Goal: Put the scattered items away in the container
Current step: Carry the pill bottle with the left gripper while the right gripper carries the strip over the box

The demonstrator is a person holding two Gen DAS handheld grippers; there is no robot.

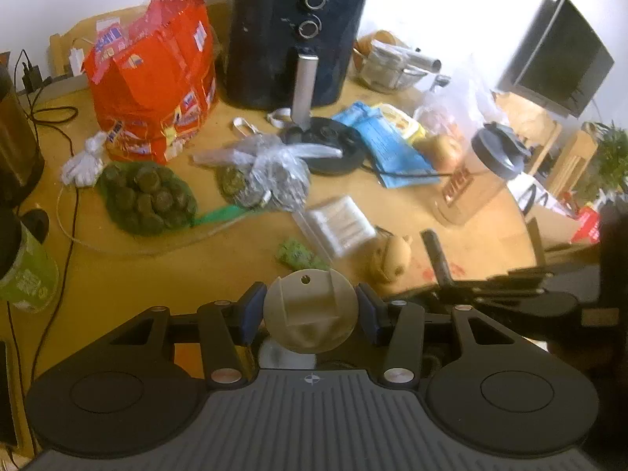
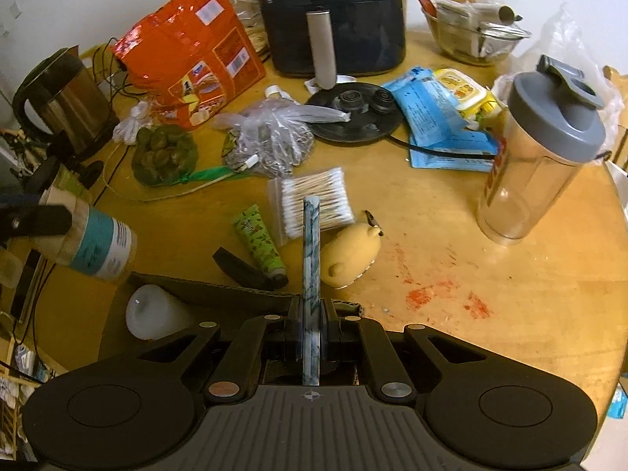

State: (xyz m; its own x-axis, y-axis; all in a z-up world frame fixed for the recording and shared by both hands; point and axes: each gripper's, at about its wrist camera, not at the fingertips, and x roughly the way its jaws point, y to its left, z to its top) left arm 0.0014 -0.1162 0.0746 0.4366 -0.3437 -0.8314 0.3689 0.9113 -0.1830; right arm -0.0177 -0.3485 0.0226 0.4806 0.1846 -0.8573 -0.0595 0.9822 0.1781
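The left hand-held gripper (image 1: 311,314) grips a round beige disc-shaped piece (image 1: 310,312), its blue-padded fingers (image 1: 251,312) pressed against both edges, low over the near side of the wooden bench (image 1: 117,274). The right hand-held gripper (image 2: 312,333) is clamped on a flat marbled blue-white slab (image 2: 312,259) held on edge, pointing forward over the rim of a cardboard container (image 2: 204,294) at the bench's near edge. A white rounded object (image 2: 155,312) lies inside that container.

From left to right in the right wrist view: a steel kettle (image 2: 59,102) stands at the far left, and nearer, a cylindrical canister with a teal label (image 2: 100,241) is seen on its side next to a dark clamp-like shape; whether that shape holds it cannot be told. A green net bag of dark round items (image 2: 163,155) lies ahead of it, with an orange snack bag (image 2: 188,62) behind. A clear plastic bag (image 2: 271,137) of dark contents sits near the middle, in front of a dark air fryer (image 2: 329,15). Nearer lie a black object (image 2: 243,271), a green tube (image 2: 261,241) just beside it, a pack of cotton swabs (image 2: 314,200) and a yellow bear-shaped item (image 2: 353,255) just right of the slab. A black round base (image 2: 355,114) rests behind the swabs, blue packets (image 2: 435,117) lie to its right, and a glass bowl (image 2: 471,35) stands at the back. A clear shaker bottle with a grey lid (image 2: 541,157) stands upright at the right. Red smears (image 2: 431,290) mark the bench in front of it.
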